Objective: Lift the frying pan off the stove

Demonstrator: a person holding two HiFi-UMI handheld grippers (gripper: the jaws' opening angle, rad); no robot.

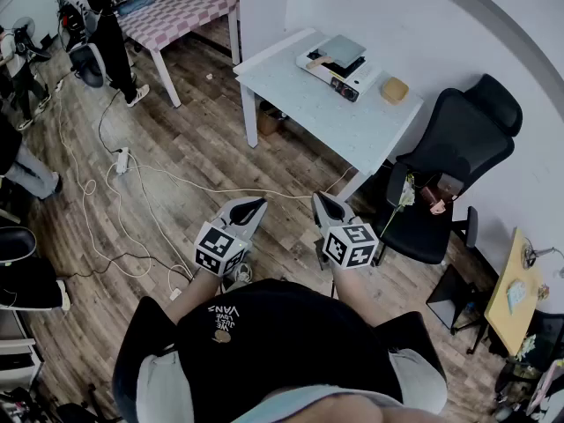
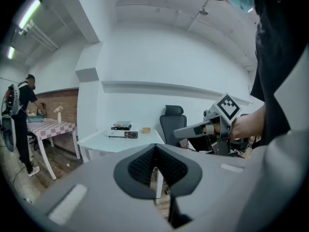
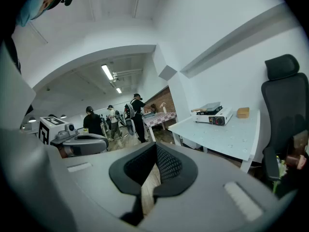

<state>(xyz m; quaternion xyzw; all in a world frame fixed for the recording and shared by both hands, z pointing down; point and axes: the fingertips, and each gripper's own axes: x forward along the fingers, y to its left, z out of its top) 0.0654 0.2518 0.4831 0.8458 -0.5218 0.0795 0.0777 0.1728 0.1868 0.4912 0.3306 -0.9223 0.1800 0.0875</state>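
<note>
Both the left tongs (image 1: 254, 205) and the right tongs (image 1: 319, 201) are pressed together on nothing, side by side above the wooden floor (image 1: 189, 144), while the frying pan (image 1: 344, 49) sits on the portable stove (image 1: 357, 84) on the white bench (image 1: 304, 104) well ahead of them.

Left gripper (image 2: 155, 149) fingers together, empty; white table (image 2: 104, 141) with stove (image 2: 122, 133) ahead; right gripper (image 2: 177, 133) alongside.
</note>
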